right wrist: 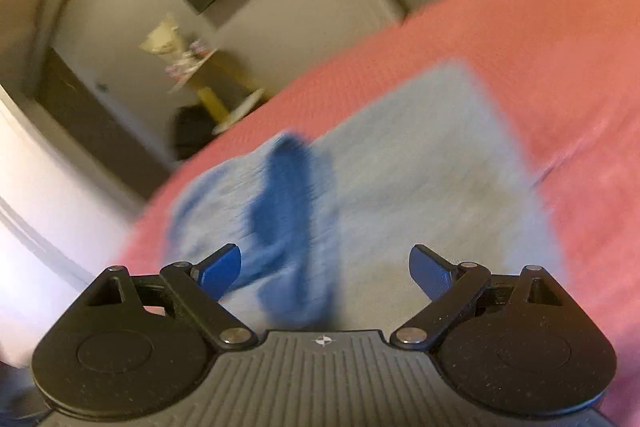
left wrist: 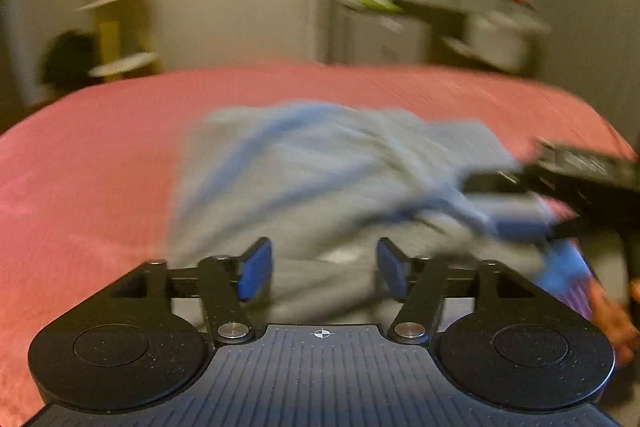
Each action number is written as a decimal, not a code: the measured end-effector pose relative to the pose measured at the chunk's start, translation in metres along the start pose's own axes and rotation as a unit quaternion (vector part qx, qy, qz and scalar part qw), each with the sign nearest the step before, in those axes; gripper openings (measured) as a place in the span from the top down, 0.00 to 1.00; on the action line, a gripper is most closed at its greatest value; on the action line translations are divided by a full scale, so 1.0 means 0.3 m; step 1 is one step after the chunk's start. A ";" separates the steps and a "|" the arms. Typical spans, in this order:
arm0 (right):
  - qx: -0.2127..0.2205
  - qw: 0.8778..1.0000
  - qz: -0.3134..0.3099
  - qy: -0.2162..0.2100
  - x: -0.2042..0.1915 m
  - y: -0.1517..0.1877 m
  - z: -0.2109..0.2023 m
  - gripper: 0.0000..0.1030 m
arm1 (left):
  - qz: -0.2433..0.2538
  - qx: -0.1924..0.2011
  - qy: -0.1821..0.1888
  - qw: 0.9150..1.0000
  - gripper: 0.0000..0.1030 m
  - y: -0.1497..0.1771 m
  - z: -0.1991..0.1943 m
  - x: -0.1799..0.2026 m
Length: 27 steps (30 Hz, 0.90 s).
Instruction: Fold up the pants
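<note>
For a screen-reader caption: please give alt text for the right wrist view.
The open right hand-held gripper hovers over grey pants with a blue stripe, lying on a pink bedspread. The picture is motion-blurred; a dim room lies behind.

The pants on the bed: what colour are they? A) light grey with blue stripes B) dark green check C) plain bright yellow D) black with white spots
A: the pants show as pale grey cloth with blue stripes, lying crumpled on the pink bedspread in both wrist views, though blurred.
</note>
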State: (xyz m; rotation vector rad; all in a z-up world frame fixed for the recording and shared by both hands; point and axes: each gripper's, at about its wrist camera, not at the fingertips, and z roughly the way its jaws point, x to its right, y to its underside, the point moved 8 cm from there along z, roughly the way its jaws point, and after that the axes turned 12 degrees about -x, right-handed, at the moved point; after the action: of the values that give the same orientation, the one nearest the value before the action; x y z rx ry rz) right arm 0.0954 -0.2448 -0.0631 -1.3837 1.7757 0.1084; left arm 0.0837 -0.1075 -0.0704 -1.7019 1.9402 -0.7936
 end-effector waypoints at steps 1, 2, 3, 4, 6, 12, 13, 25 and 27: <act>-0.022 0.999 0.019 -0.029 -0.004 0.003 0.026 0.10 | -0.025 0.009 -0.015 1.000 0.33 -0.010 0.006 -0.040; -0.042 0.997 0.038 -0.047 -0.005 0.003 0.057 0.08 | -0.049 0.011 -0.028 0.998 0.33 -0.011 0.017 -0.081; -0.063 0.995 0.059 -0.058 -0.001 0.002 0.091 0.05 | -0.068 0.006 -0.034 0.997 0.33 -0.020 0.045 -0.106; -0.072 0.992 0.080 -0.064 0.004 -0.004 0.119 0.04 | -0.086 -0.003 -0.035 0.996 0.33 -0.002 0.060 -0.127; -0.069 0.988 0.111 -0.082 0.003 -0.030 0.147 0.04 | -0.123 -0.027 -0.021 0.992 0.33 0.022 0.087 -0.165; -0.089 0.969 0.189 -0.133 -0.040 -0.062 0.245 0.26 | -0.130 -0.032 -0.001 0.991 0.33 0.055 0.063 -0.169; -0.093 0.972 0.180 -0.117 -0.050 -0.055 0.262 0.35 | -0.125 -0.034 0.007 0.992 0.32 0.067 0.043 -0.162; -0.050 0.992 0.084 -0.077 -0.248 -0.167 0.190 0.54 | -0.109 -0.054 0.015 0.992 0.27 0.096 0.029 -0.110; -0.027 0.991 0.095 -0.092 -0.252 -0.199 0.146 0.55 | -0.105 -0.055 0.019 0.993 0.28 0.098 0.018 -0.103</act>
State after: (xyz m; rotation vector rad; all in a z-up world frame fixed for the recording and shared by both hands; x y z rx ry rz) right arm 0.1705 -0.1873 -0.0159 -1.1995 1.7561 0.3769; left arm 0.0702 -0.0754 -0.0955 -1.9952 1.8809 -0.8114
